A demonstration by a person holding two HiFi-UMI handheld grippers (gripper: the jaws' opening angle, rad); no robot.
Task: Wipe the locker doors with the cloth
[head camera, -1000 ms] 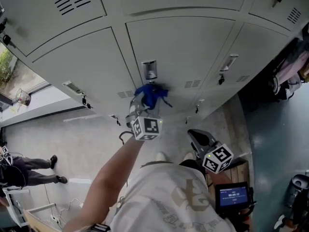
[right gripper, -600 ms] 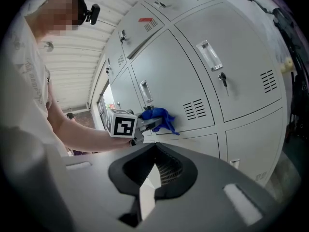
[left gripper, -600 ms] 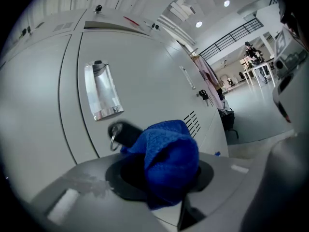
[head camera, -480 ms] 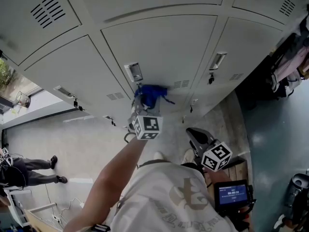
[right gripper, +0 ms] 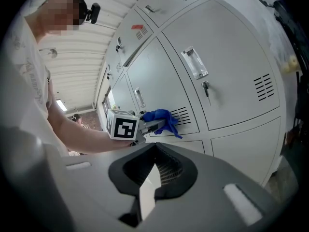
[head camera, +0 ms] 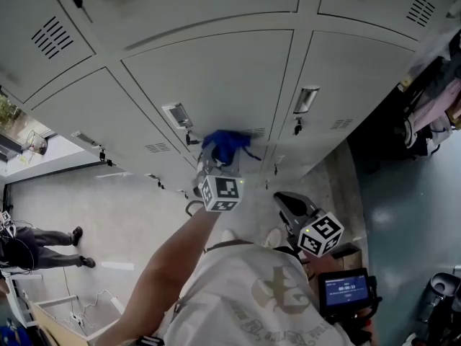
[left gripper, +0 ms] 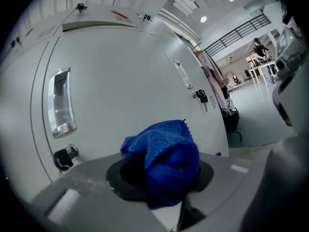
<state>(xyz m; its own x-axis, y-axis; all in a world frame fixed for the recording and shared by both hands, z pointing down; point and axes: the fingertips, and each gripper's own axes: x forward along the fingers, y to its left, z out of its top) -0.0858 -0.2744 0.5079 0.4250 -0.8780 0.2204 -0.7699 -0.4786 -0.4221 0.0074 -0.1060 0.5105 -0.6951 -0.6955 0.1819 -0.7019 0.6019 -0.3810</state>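
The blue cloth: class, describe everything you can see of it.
The blue cloth is a knitted-looking, textured fabric, crumpled into a bunch with a loose corner hanging down. It is clamped in the left tool, whose jaws are shut on it, and appears pressed against a grey locker door beside its vent slots.

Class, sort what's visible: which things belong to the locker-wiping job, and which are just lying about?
In the job: blue cloth, left gripper holding it, locker door.
Just about: idle right gripper, hanging clothes, small screen, bystander.

No legible text or numbers.
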